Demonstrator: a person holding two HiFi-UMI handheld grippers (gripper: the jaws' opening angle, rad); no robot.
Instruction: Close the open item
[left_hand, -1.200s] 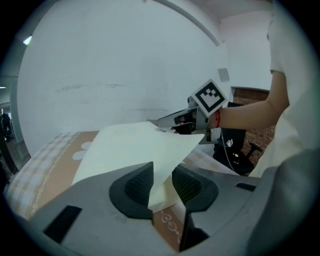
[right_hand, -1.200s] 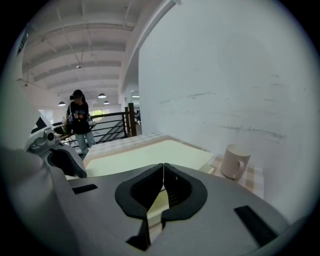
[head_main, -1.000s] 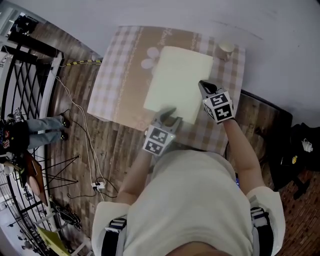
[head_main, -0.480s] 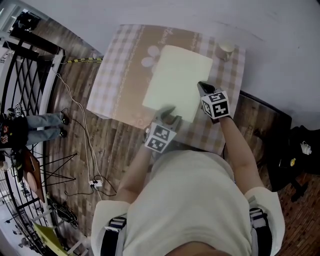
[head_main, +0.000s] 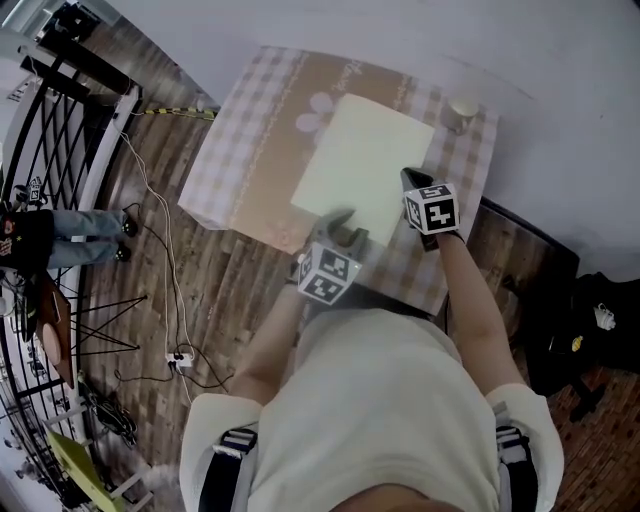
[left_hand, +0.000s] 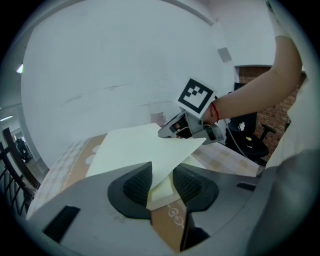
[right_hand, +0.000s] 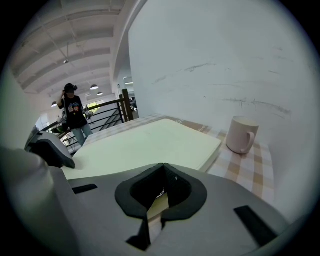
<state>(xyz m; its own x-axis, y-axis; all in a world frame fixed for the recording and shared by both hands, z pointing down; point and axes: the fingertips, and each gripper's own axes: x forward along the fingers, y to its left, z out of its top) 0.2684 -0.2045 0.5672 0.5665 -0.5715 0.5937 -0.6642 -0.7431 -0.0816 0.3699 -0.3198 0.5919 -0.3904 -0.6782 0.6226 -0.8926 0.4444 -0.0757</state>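
A large pale yellow book (head_main: 365, 165) lies flat on a table with a checked cloth (head_main: 250, 130). My left gripper (head_main: 343, 228) is at the book's near corner. In the left gripper view, the raised corner of the top sheet (left_hand: 145, 150) runs between the left gripper's (left_hand: 161, 181) jaws, which stand apart without pinching it. My right gripper (head_main: 412, 178) is shut with nothing in it, its tip on the book's right side near the edge. The left gripper view shows the right gripper (left_hand: 167, 132) resting on the top sheet. In the right gripper view, the book (right_hand: 150, 142) stretches ahead of the right gripper (right_hand: 161, 167).
A white mug (head_main: 463, 108) stands at the table's far right corner, just beyond the book, and is plain in the right gripper view (right_hand: 241, 134). A wall runs behind the table. A black railing (head_main: 50, 150) and cables (head_main: 160, 250) lie to the left, with a person (right_hand: 74, 112) standing there.
Both grippers stay at the book's near corner and right side. The head camera has shifted a little, and the left gripper has crept slightly toward the book.
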